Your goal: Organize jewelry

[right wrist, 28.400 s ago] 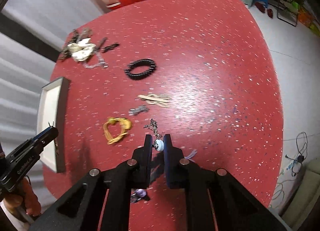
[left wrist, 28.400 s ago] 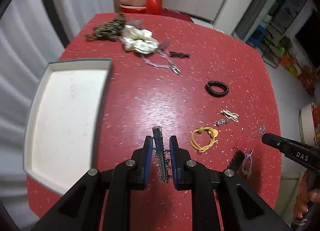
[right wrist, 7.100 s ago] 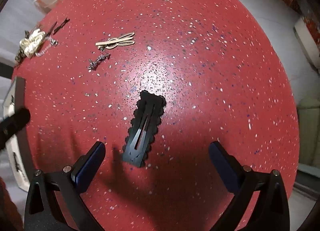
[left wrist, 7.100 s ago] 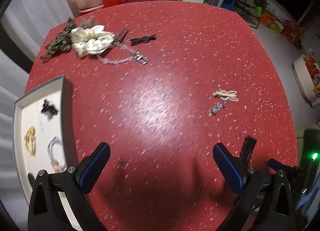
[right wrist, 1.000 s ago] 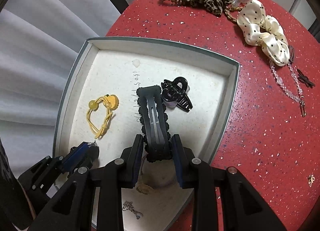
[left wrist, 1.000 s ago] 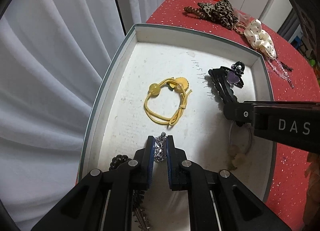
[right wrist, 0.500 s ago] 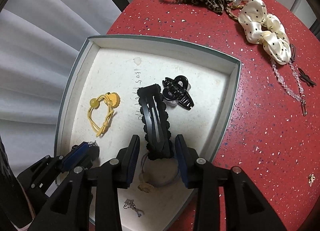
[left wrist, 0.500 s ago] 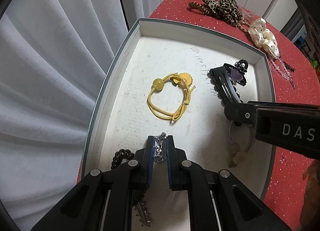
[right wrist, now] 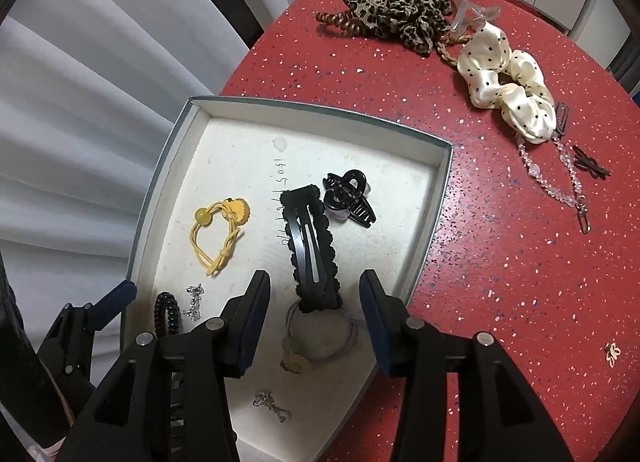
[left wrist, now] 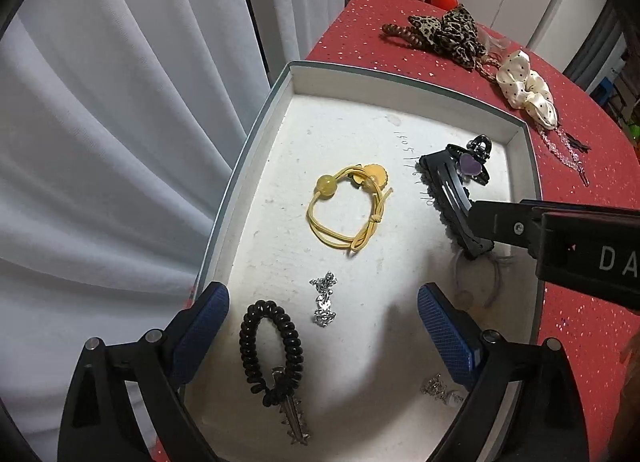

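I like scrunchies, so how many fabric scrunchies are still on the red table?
2: a leopard-print scrunchie at the table's far edge, and a cream polka-dot scrunchie just right of it. None shows in the tray.

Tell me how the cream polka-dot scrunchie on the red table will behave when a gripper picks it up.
The cream polka-dot scrunchie is bunched, puffy fabric, so it will probably squash between the pads and droop rather than hold its shape. It looks light for its bulk. A beaded chain lies against its lower end; I cannot tell whether they are joined, so it may drag along.

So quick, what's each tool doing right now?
Left tool: opening wide, holding nothing; silver charm lies loose below.
Right tool: opening, black clip lies released.
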The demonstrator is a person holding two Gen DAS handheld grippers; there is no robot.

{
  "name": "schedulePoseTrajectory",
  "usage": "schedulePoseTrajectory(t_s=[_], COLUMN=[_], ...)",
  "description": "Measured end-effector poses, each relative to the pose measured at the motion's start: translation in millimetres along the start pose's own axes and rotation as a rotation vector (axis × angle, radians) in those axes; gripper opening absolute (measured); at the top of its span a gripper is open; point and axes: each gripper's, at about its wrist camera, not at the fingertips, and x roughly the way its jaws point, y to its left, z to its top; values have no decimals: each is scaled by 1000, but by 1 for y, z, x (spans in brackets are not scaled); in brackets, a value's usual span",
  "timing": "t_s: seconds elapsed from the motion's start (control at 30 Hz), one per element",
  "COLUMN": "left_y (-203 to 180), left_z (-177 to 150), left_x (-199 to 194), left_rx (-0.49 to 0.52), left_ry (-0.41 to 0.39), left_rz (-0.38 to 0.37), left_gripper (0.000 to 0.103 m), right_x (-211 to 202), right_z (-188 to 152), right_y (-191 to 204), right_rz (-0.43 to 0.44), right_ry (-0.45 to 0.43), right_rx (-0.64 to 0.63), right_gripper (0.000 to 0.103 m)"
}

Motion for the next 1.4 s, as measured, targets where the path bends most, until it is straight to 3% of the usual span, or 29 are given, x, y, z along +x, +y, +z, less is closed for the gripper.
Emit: schedulePoseTrajectory(t_s=[0.1,0.17,0.2,0.33,0.57,0.97,1.27,1.37,1.4], left_y=[1,0,-1,2,5,6,3,4,5], left_z=[0,-2,-3,-9,-15,-28,-36,-39,-40], left_x=[-2,-1,-1,-5,-13,-18,-28,-31,-31], left_rx=[0,4,4,-1,-13,-7,-2,-6,-9], left_ry=[4,24,31,37,39,81,89,97,99], left_rz=[1,-8,5,18,13,57,21,3,7], left_gripper=[96,97,103,103,103,103,103,103,103], right_x=[-2,-4,-5,-10,-21,-36,-46,-48,-51], right_z=[-2,-4,-5,-13,-22,-44,-55,-58,-59], right_y=[-1,-1,-1,3,4,6,7,7,7], right_rz=[3,6,10,8,1,-63,-97,-89,-89], right_ry=[5,8,9,3,-6,-15,-3,-4,-10], right_rx=[4,5,7,7,9,-4,3,25,29], right_gripper=[52,59,62,64,78,82,83,103,103])
